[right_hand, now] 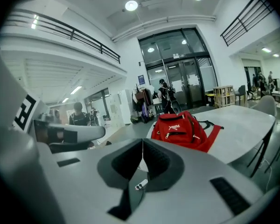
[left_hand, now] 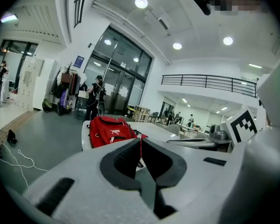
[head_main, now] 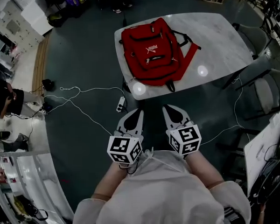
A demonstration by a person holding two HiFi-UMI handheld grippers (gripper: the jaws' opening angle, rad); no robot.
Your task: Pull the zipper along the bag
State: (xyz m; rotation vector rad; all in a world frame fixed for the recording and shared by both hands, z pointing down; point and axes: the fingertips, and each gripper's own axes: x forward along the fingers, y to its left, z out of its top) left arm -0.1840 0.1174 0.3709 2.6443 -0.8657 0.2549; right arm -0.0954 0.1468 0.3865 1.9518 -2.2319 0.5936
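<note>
the left claw [left_hand: 141, 143] is pressing its two jaws together at the tips, gripping nothing. the right claw [right_hand: 142, 143] is doing the same, tips meeting with nothing between them. both are hovering side by side over the dark floor [head_main: 84, 55], just short of the near edge of the desk [head_main: 219, 36] and well apart from the bag.

the red backpack [head_main: 151, 50] is lying flat on the left part of the pale desk, front side up, with its straps trailing out to the right. it is looking shut as far as the views show, so whatever it is holding is staying hidden. the front pocket zipper [head_main: 157, 59] is showing only as a thin dark line, and its pull is too small to place.

a white power strip [head_main: 121, 104] and loose white cables [head_main: 74, 97] are lying on the floor near the desk. grey chairs [head_main: 270, 90] are standing at the right, partly cut off by the edge of the head view.
</note>
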